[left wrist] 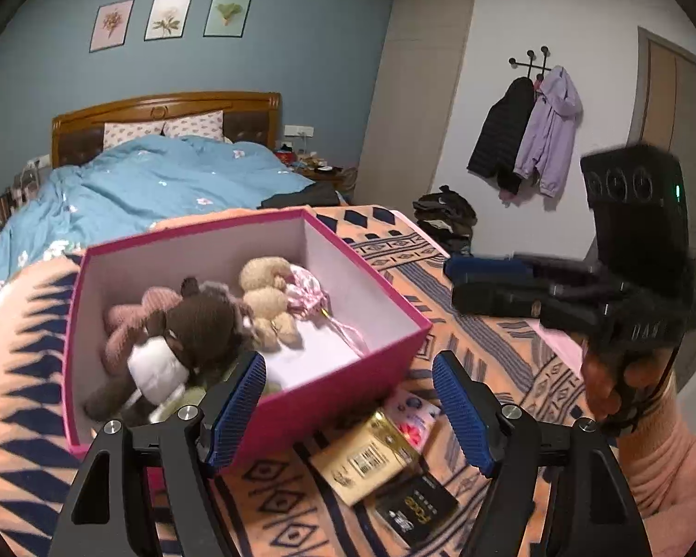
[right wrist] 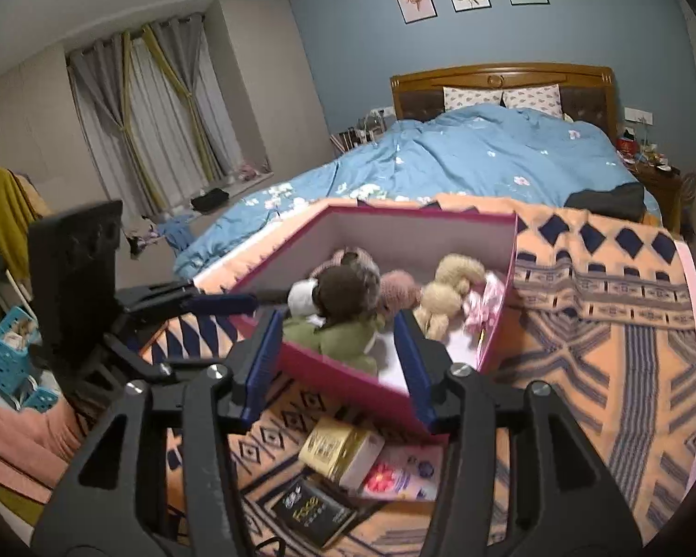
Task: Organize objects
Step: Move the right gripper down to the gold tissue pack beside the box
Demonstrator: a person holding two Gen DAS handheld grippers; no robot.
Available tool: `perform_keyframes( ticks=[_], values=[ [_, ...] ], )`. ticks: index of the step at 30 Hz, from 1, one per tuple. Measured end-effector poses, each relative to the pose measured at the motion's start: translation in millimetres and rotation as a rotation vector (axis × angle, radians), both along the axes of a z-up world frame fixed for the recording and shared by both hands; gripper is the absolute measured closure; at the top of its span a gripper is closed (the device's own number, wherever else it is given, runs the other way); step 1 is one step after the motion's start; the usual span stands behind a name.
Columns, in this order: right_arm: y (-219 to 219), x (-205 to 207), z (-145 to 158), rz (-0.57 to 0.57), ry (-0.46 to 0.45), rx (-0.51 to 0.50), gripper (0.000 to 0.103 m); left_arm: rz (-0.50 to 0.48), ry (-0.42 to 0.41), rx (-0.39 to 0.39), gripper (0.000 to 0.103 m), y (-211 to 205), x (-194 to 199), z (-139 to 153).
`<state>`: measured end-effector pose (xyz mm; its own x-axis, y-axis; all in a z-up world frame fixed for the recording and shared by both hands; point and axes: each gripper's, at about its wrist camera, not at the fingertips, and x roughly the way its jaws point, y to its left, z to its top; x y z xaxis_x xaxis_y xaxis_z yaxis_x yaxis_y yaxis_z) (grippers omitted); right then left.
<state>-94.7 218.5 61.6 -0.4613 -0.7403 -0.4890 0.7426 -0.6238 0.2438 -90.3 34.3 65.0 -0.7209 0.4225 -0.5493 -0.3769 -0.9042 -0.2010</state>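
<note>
1. Ahead of both your grippers, the pink box (left wrist: pixel 338 385) sat open on the patterned orange blanket (left wrist: pixel 487 339), its near wall showing between each pair of jaws.
2. Inside it lay the soft toys: a brown plush (left wrist: pixel 199 325) with a white muzzle, a pink knitted toy (left wrist: pixel 130 320) behind it, a beige bear (left wrist: pixel 267 297) further in, and a pink ribboned pouch (left wrist: pixel 306 297) just beside the bear.
3. Your left gripper (left wrist: pixel 348 411) had its jaws standing wide apart with nothing pressed between the blue pads (left wrist: pixel 236 408); the box corner only appeared in the gap.
4. Your right gripper (right wrist: pixel 341 366) held its jaws narrower, yet apart, and gripped nothing; a green toy (right wrist: pixel 338 339) at the box's near wall showed between them.
5. Below the jaws, nearer to you than the box, three flat items lay on the blanket: a gold packet (right wrist: pixel 334 450), a pink floral packet (right wrist: pixel 399 471) touching it, and a black packet (right wrist: pixel 313 513) closest to you.
6. To the right of your left jaws, your right hand (left wrist: pixel 621 385) in a peach sleeve (left wrist: pixel 663 455) carried the other gripper above the blanket.
7. Beyond the box stretched the bed with its blue duvet (right wrist: pixel 478 153) and wooden headboard (right wrist: pixel 501 76).
</note>
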Motion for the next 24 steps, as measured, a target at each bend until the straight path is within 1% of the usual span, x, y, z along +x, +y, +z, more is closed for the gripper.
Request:
perform_keyframes(
  ticks=[3, 5, 8, 11, 14, 18, 21, 24],
  values=[
    [-1.0, 13.9, -15.4, 0.001, -0.002, 0.026, 0.051, 0.015, -0.013, -0.008, 0.027, -0.2, 4.7, -8.2],
    [-0.5, 20.9, -25.9, -0.003, -0.006, 0.041, 0.051, 0.016, -0.039, -0.002, 0.027, -1.3, 6.9, -18.2],
    [4.3, 20.8, -40.8, -0.014, -0.044, 0.030, 0.051, 0.018, -0.093, 0.014, 0.027, -0.3, 8.5, -38.3],
    [6.7, 18.8, -57.5, -0.045, -0.088, 0.039, 0.051, 0.021, -0.155, 0.026, 0.027, 3.2, 6.4, -58.3],
    [8.6, 16.4, -72.6, -0.055, -0.133, 0.036, 0.051, 0.030, -0.190, 0.021, 0.027, 5.2, 4.8, -72.5],
    [10.1, 14.1, -85.9, -0.069, -0.175, 0.022, 0.051, 0.033, -0.234, 0.028, 0.027, 7.2, 1.7, -86.8],
    [7.9, 12.1, -92.6, -0.080, -0.187, 0.041, 0.051, 0.037, -0.262, 0.032, 0.027, 7.9, -1.5, -94.5],
    [7.8, 12.1, -97.6, -0.081, -0.202, 0.033, 0.051, 0.031, -0.287, 0.040, 0.028, 9.4, -4.4, -102.0]
  ],
)
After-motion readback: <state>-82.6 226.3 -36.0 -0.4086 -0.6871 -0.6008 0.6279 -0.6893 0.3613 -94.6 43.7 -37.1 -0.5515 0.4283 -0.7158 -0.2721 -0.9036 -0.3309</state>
